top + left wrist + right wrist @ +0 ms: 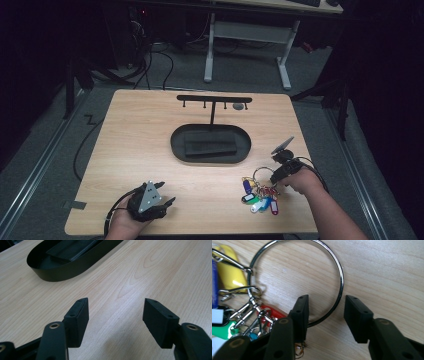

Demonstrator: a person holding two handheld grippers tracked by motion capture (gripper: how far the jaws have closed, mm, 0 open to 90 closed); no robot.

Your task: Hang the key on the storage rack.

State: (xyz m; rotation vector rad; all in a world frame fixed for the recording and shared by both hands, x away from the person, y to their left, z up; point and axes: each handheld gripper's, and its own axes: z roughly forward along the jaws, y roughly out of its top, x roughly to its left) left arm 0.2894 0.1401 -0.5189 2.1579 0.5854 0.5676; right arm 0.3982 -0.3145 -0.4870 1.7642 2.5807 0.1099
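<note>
Steel wire of the big key ring [340,277] runs between the jaws of the right gripper [325,315] in the right gripper view, with the jaws apart and neither pad pressing on it: the wire passes just beside the left-hand pad, and a clear gap stands between it and the other. The ring lies flat on the wooden surface [130,140] near the front right corner, seen from the high view at [262,174], and its bunch of coloured tags [260,197] fans out towards the person, touching the surface. To grip well, I judge the jaws should straddle the wire squarely and low enough that the pads meet it rather than slide over its top; the bare arc away from the small clips is the cleanest place to pinch, since the clips and tags crowd the other side. A slow, level close should keep the thin ring from skating sideways. The left gripper [150,200] rests near the front left edge, its jaws wide apart over bare wood with nothing between them. Farther back, at the middle of the surface, sits the black oval tray [177,145], and behind it rises the black hook stand [214,98], probably where the ring belongs.
</note>
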